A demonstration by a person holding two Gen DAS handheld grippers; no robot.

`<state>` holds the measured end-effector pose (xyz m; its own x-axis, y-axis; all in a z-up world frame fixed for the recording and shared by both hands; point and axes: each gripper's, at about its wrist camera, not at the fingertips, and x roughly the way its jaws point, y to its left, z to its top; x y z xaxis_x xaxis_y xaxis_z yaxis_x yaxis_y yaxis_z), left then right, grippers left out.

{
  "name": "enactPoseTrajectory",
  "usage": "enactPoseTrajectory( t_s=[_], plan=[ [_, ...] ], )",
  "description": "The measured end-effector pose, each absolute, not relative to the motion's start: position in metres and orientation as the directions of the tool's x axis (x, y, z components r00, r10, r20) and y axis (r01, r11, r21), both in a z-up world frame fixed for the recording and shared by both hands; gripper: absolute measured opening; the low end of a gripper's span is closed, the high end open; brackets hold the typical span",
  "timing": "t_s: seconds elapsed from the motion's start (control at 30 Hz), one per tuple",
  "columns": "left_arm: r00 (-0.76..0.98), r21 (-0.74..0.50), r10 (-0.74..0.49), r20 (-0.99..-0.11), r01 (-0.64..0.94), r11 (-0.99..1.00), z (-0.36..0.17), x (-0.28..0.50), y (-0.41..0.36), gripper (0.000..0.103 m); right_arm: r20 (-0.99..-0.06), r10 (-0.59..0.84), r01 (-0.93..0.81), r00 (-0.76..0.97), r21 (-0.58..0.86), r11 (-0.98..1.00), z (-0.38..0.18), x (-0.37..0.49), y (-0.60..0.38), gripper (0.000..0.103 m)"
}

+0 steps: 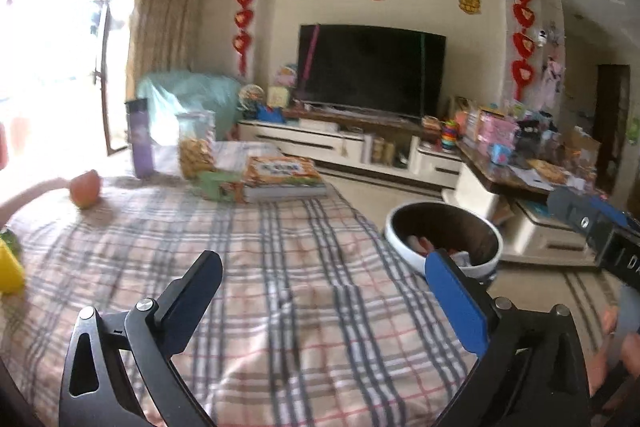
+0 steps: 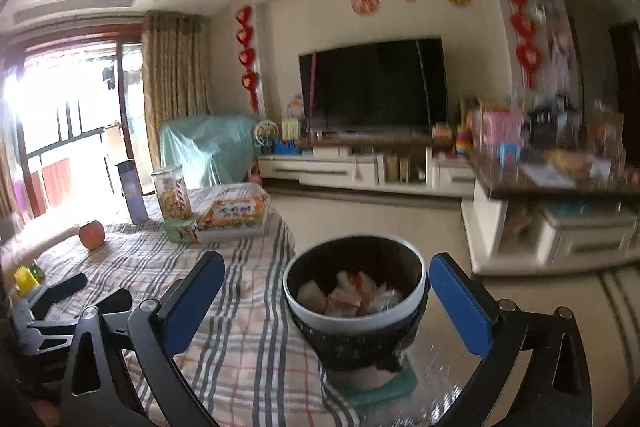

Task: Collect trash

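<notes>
Right wrist: trash bin upright, mouth up.

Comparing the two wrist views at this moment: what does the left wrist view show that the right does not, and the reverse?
Only the left wrist view: the right gripper coming in from the right edge, and a hand at the lower right.

Only the right wrist view: the crumpled trash lying plainly in the bin, and the left gripper low at the left.

Both: the plaid tablecloth, apple, purple bottle, snack jar, books and television. Both grippers' jaws stand open, empty.
</notes>
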<state>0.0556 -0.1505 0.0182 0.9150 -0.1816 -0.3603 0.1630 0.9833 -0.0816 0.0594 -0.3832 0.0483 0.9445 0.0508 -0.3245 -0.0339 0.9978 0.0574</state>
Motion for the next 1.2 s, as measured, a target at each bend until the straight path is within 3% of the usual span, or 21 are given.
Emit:
enactPoseTrajectory(
  t_s=[0.5, 1.2],
  plan=[
    [0.929, 0.01, -0.088, -0.36, 0.098, 0.995, -0.01, 0.03, -0.164, 0.103, -0.356, 0.034, -0.002, 0.934, 0.088, 0.996, -0.005, 0.049, -0.371, 0.103],
    [0.944, 0.015, -0.086, -0.32, 0.096, 0.995, -0.015, 0.029, -0.153, 0.102, -0.356, 0.036, -0.009, 0.934, 0.078, 0.997, -0.006, 0.047, -0.371, 0.103]
  ],
)
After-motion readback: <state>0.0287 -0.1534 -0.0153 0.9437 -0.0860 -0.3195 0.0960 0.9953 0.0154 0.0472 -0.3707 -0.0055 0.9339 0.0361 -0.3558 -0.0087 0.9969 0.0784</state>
